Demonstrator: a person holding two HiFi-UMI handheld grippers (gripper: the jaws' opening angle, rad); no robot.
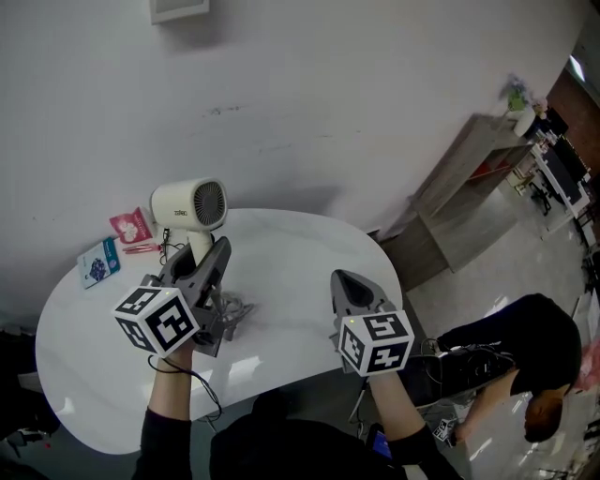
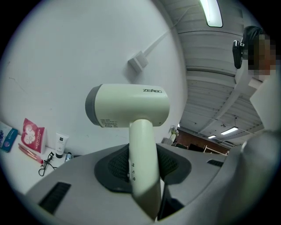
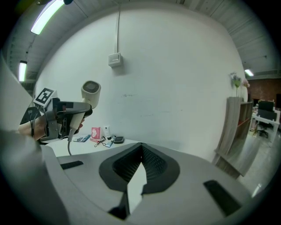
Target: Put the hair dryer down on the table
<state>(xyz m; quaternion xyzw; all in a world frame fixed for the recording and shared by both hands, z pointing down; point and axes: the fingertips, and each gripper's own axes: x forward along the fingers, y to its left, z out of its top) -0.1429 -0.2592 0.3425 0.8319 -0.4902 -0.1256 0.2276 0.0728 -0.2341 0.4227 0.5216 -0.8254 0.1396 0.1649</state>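
- Hair dryer [image 1: 190, 206] sits upright in left claw [image 1: 199, 265], clamped by its handle, above the white desk [image 1: 309, 248].
- Right claw [image 1: 354, 286] pinched together, empty, near right edge.

Bright, even indoor light. Ceiling tubes [image 2: 214, 12] blow out in both gripper views. Soft glare patches on glossy white table [image 1: 300, 253], faint shadow on wall [image 1: 328, 112] behind it. Heavy fisheye, black vignette corners; nearest foreground soft.

Open white tabletop [image 1: 309, 253] across middle and right, small packets [image 1: 130, 225] cluttering far-left edge, wall [image 1: 356, 122] close behind
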